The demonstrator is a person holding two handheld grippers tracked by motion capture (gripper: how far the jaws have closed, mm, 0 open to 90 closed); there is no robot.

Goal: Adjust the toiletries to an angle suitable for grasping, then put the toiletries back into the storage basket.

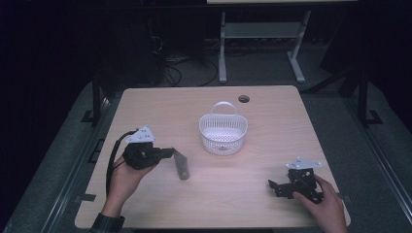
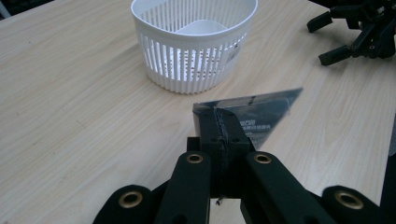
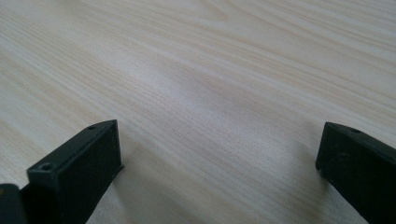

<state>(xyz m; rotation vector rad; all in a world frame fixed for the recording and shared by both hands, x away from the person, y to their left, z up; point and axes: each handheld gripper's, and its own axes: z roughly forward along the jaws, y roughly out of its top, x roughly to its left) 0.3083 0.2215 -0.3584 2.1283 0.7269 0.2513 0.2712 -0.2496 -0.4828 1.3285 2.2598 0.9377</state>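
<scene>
The left hand-held gripper (image 1: 170, 152) is held up over the left part of the light wooden surface (image 1: 145, 104). A hand (image 1: 124, 182) holds it from below, and a black cable loops down from its back. Its two black jaws are squeezed tight together. Between them they pinch a flat, dark, shiny plastic packet (image 1: 181, 164) by one edge. In the high view the packet hangs down from the jaws and its lower end is close to the surface; I cannot tell if it touches. In the left gripper view the packet (image 2: 254, 114) sticks out past the jaw tips and slants up to the right. It has small pale writing on it that is too small to read.

A white plastic basket with slotted sides and a loop handle (image 1: 223, 135) stands upright near the middle of the surface. It is a little way beyond the packet and to its right, not touching it. In the left gripper view the basket (image 2: 194, 56) is straight ahead of the packet.

The right hand-held gripper (image 1: 274, 186) sits low at the right side of the surface, near the front edge, with a hand (image 1: 325, 201) around it. It points to the left. Its jaws stand wide apart with nothing between them. In the right gripper view there is bare wood (image 3: 210, 93) between the two jaw tips. It is well apart from the basket and the packet.
</scene>
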